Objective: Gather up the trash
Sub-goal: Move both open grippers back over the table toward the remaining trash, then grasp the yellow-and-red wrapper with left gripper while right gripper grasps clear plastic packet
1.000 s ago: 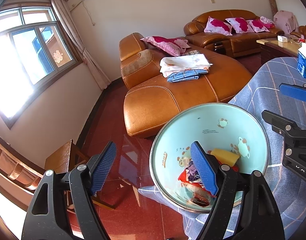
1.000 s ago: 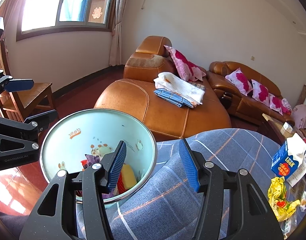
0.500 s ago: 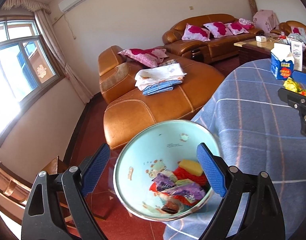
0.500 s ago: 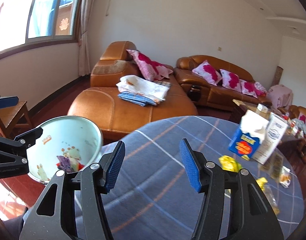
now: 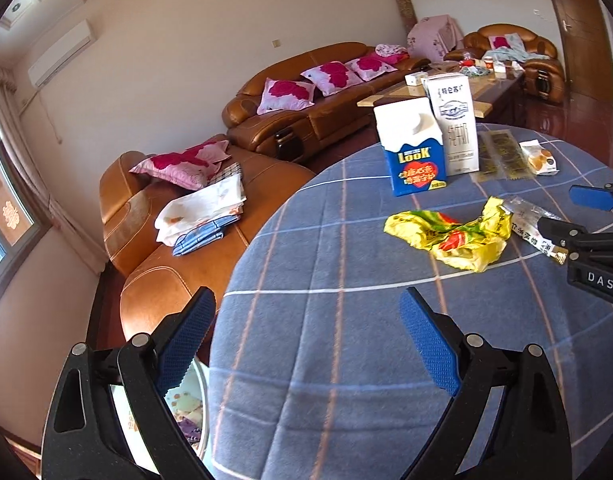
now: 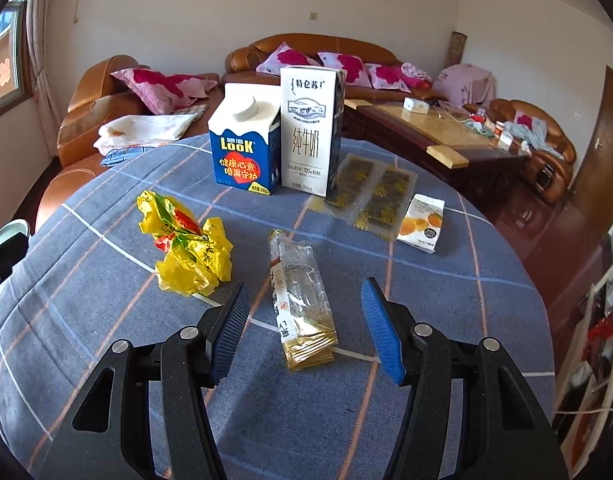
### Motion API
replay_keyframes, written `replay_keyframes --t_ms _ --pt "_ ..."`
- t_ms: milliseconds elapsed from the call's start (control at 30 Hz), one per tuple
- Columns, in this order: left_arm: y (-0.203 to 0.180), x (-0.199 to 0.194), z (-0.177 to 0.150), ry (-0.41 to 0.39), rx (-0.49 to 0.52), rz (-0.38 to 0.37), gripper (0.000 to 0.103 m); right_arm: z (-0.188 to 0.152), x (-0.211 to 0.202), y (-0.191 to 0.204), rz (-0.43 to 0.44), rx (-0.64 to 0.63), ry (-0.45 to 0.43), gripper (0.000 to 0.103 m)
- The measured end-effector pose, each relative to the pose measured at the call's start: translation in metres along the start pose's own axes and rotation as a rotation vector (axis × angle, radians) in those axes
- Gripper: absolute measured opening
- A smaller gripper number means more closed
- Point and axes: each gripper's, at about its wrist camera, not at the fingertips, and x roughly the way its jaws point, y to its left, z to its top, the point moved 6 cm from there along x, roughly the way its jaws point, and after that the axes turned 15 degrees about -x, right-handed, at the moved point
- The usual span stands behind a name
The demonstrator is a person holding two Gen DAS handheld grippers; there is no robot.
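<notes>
The clear gold-ended wrapper [image 6: 300, 304] lies flat on the checked worktop [image 6: 446, 292], just beyond your right gripper [image 6: 304, 330], whose fingers stand apart with nothing clasped. To its left lies a crumpled yellow wrapper [image 6: 186, 246], two cartons [image 6: 278, 140] upright farther off. Your left gripper [image 5: 306, 344] is opening wide, empty, over the worktop's near-left edge beside the bin [image 5: 194, 412].

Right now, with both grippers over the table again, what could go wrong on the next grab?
The clear wrapper lies flat between the right gripper's open fingers; the pads may slide over it. The crumpled yellow wrapper is light and may slip from the opening left gripper. Overreaching could topple the blue Look carton and the milk carton beside it.
</notes>
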Motion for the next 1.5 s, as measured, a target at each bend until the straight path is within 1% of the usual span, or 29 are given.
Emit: replay_keyframes --t_ms 100,233,300,333,400,467,533,667,767,833,900,967,1067,1100,1133,1200,1233,1267,1333,1400,1433,1467,1500 --pt "-0.013 0.012 0.003 0.014 0.010 0.004 0.091 0.002 0.013 0.001 0.044 0.008 0.039 0.058" --pt "-0.015 0.022 0.005 0.025 0.011 0.015 0.091 -0.003 0.031 0.004 0.083 0.000 0.121 0.055" --pt "-0.014 0.024 0.005 0.030 0.007 0.017 0.091 -0.008 0.036 0.005 0.108 0.002 0.144 0.036" --pt "-0.015 0.025 0.006 0.030 0.006 0.016 0.091 -0.009 0.035 0.004 0.127 0.014 0.138 0.034" --pt "-0.018 0.024 0.007 0.030 0.009 0.009 0.091 -0.009 0.033 0.004 0.137 0.018 0.136 0.026" --pt "-0.025 0.024 0.009 0.031 0.013 -0.005 0.092 -0.009 0.026 0.005 0.146 0.021 0.113 0.025" --pt "-0.034 0.023 0.010 0.029 0.019 -0.015 0.092 -0.010 0.018 0.000 0.135 0.026 0.091 0.025" --pt "-0.057 0.021 0.013 0.026 0.029 -0.049 0.092 -0.015 -0.001 -0.027 0.051 0.054 0.050 0.025" --pt "-0.076 0.020 0.015 0.019 0.042 -0.073 0.092 -0.022 -0.009 -0.045 0.004 0.067 0.045 0.025" --pt "-0.089 0.022 0.016 0.022 0.050 -0.088 0.092 -0.024 -0.011 -0.050 -0.007 0.066 0.043 0.025" --pt "-0.102 0.028 0.013 0.037 0.063 -0.104 0.092 -0.026 -0.010 -0.053 -0.006 0.067 0.044 0.025" --pt "-0.111 0.037 0.009 0.056 0.077 -0.098 0.092 -0.027 -0.009 -0.053 -0.007 0.063 0.043 0.026" --pt "-0.118 0.050 0.000 0.110 0.080 -0.115 0.091 -0.027 -0.008 -0.051 0.001 0.050 0.041 0.026" --pt "-0.119 0.054 -0.003 0.126 0.082 -0.121 0.088 -0.026 -0.007 -0.050 0.001 0.044 0.040 0.026" --pt "-0.120 0.057 -0.006 0.143 0.083 -0.129 0.077 -0.025 -0.007 -0.049 0.003 0.040 0.038 0.026" --pt "-0.123 0.062 -0.011 0.174 0.084 -0.152 0.063 -0.025 -0.007 -0.048 0.007 0.038 0.035 0.026" --pt "-0.123 0.064 -0.014 0.187 0.084 -0.162 0.051 -0.025 -0.006 -0.048 0.011 0.040 0.034 0.026" --pt "-0.124 0.066 -0.016 0.202 0.085 -0.173 0.047 -0.025 -0.005 -0.048 0.012 0.041 0.034 0.026" --pt "-0.122 0.067 -0.017 0.205 0.077 -0.180 0.039 -0.025 -0.004 -0.047 0.011 0.043 0.036 0.026" --pt "-0.118 0.065 -0.017 0.208 0.073 -0.187 0.034 -0.024 -0.005 -0.048 0.007 0.046 0.025 0.026" --pt "-0.114 0.064 -0.017 0.204 0.066 -0.188 0.027 -0.024 -0.006 -0.047 0.006 0.049 0.020 0.026" --pt "-0.110 0.062 -0.016 0.208 0.059 -0.195 0.004 -0.024 -0.006 -0.047 0.008 0.052 0.015 0.026" --pt "-0.104 0.061 -0.016 0.214 0.046 -0.200 0.004 -0.023 -0.006 -0.046 0.009 0.054 0.010 0.026"
